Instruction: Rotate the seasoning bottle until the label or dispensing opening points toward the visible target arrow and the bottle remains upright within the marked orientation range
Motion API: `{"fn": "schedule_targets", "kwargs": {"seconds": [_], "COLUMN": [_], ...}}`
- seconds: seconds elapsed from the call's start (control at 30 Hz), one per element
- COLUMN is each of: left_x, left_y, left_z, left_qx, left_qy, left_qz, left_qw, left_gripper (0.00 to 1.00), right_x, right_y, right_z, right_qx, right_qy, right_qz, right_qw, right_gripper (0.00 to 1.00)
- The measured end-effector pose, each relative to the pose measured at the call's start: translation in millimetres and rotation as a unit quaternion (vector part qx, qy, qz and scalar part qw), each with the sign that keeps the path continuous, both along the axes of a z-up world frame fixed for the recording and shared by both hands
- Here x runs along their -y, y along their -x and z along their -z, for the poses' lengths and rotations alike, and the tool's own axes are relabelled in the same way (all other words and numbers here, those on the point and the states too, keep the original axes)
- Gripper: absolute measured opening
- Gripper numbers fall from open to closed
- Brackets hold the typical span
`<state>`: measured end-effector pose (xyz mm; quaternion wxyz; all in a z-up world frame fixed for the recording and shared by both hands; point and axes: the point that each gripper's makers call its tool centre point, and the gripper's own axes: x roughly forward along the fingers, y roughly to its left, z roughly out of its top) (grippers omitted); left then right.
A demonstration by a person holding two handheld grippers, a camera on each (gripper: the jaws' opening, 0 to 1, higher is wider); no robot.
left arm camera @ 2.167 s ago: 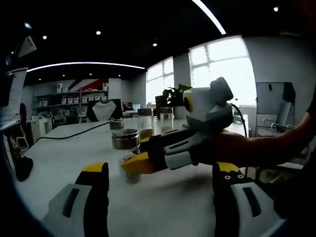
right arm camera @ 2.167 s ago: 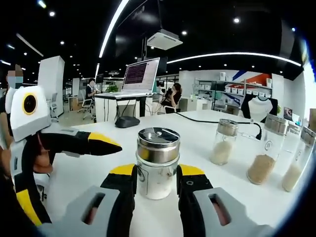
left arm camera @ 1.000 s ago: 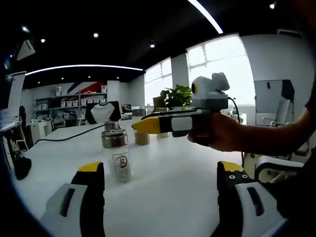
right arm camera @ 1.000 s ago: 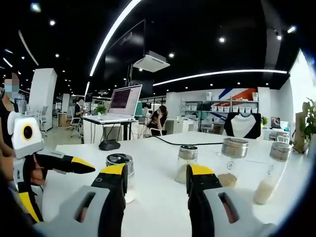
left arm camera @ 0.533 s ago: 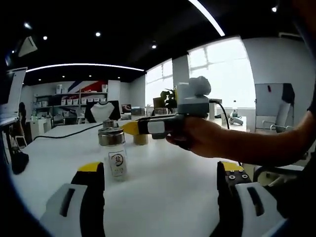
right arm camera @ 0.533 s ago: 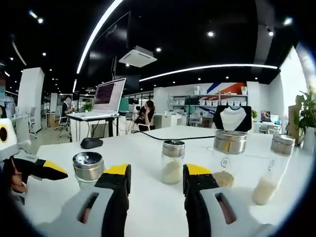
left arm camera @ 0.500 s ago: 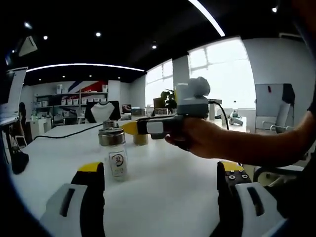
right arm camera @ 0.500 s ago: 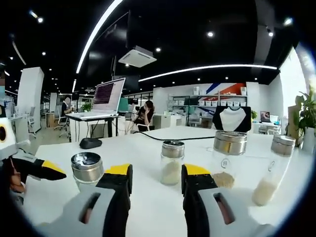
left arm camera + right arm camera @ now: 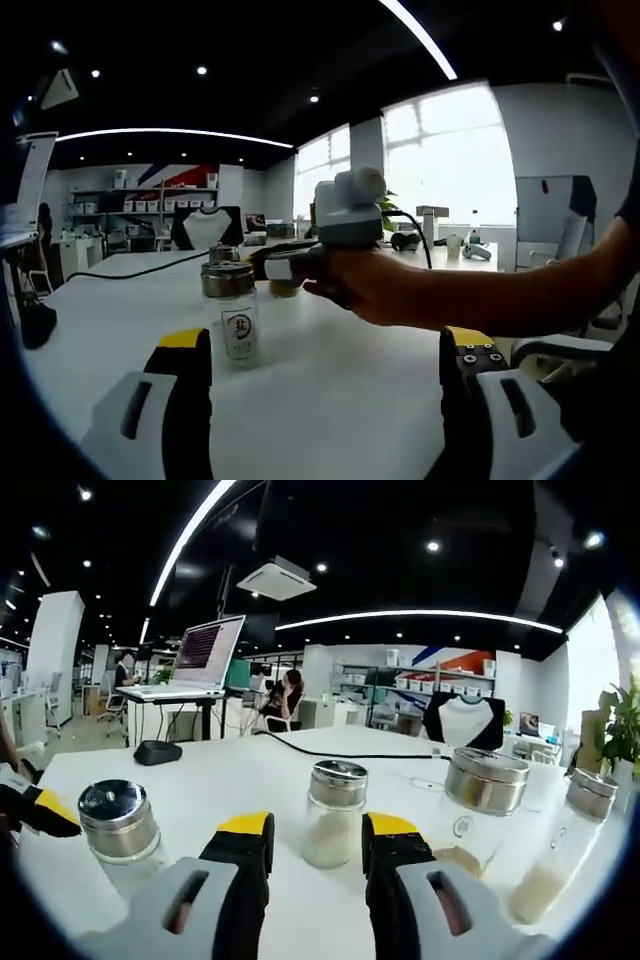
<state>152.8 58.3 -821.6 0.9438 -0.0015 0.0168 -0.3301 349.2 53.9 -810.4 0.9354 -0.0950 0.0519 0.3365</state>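
Note:
A small glass seasoning bottle (image 9: pixel 232 312) with a metal lid and a round label stands upright on the white table (image 9: pixel 350 375), just past my left gripper (image 9: pixel 325 345), whose jaws are wide open and hold nothing. In the right gripper view the same bottle (image 9: pixel 120 832) stands to the lower left. My right gripper (image 9: pixel 315 830) is open, and a shaker of white powder (image 9: pixel 332 815) stands between and just beyond its tips with gaps on both sides. A hand holds the right gripper (image 9: pixel 290 265) behind the labelled bottle. The left gripper's yellow tip (image 9: pixel 42 808) shows at the left edge.
Two more jars stand to the right, one with brown powder (image 9: pixel 478 805) and one with white grains (image 9: pixel 562 855). A black cable (image 9: pixel 330 750) and a mouse (image 9: pixel 158 752) lie farther back. Behind stand a laptop on a stand (image 9: pixel 205 655) and a seated person (image 9: pixel 285 702).
The right gripper has moved off the labelled bottle, which stands free, and gone farther along the table to the white-powder shaker. The left gripper has stayed put and open.

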Motion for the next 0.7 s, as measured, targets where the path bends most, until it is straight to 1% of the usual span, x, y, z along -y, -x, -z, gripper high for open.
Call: {"fn": "schedule_targets", "kwargs": {"seconds": [0.13, 0.27, 0.37, 0.5, 0.57, 0.6, 0.7], "left_x": [-0.9, -5.4, -4.8, -4.3, -4.3, -4.5, -6.5], "left_y": [-0.6, -3.2, -2.1, -1.3, -1.3, -1.3, -2.6], "left_z": [0.6, 4.3, 3.3, 4.5, 5.1, 5.0, 6.1], "left_qx": [-0.001, 0.004, 0.007, 0.004, 0.003, 0.003, 0.001], "left_qy": [-0.002, -0.036, -0.038, -0.034, -0.034, -0.033, -0.032], "left_qz": [-0.002, -0.02, -0.015, -0.01, -0.009, -0.01, -0.015], "left_qw": [1.0, 0.9991, 0.9992, 0.9994, 0.9994, 0.9994, 0.9994], "left_gripper": [1.0, 1.0, 1.0, 1.0, 1.0, 1.0, 1.0], "right_x": [-4.6, -14.0, -17.6, -18.8, -17.7, -14.1, -16.1], "right_y": [-11.8, -21.3, -27.5, -37.4, -40.7, -43.7, -45.5], "right_z": [-0.5, -3.5, -3.8, -4.8, -3.1, -4.5, -5.4], "right_qx": [-0.001, -0.002, -0.008, -0.016, -0.02, -0.014, -0.012], "right_qy": [0.007, 0.01, 0.008, -0.004, -0.005, -0.006, -0.011], "right_qz": [0.008, 0.012, 0.018, 0.031, 0.04, 0.054, 0.055], "right_qw": [0.9999, 0.9999, 0.9998, 0.9994, 0.999, 0.9984, 0.9984], "right_gripper": [0.36, 0.37, 0.38, 0.37, 0.36, 0.36, 0.35]}}
